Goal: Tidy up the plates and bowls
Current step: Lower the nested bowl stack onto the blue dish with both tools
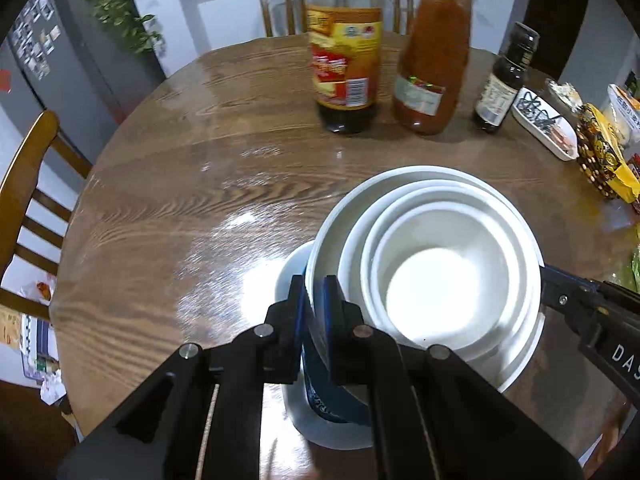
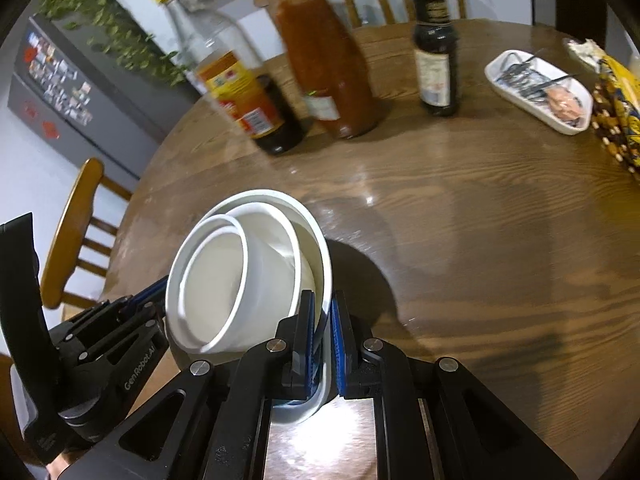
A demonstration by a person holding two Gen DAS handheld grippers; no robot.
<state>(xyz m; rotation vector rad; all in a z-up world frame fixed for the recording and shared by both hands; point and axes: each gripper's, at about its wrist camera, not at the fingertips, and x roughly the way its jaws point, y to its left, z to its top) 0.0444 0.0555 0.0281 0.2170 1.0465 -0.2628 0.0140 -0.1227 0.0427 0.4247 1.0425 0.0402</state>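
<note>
Left wrist view: left gripper jaws clenched on the near-left rim of the outer white bowl; nested bowls sit just right of the jaws, over the desk.
Right wrist view: right gripper jaws grasping that bowl's right rim, nested stack left of the jaws.

2 close downward wrist views, shared table

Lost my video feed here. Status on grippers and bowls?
Left gripper and right gripper both shut on outer bowl's rim, opposite sides. Two smaller bowls nested inside. Bottles stand farther along the table, apart from the stack.
</note>
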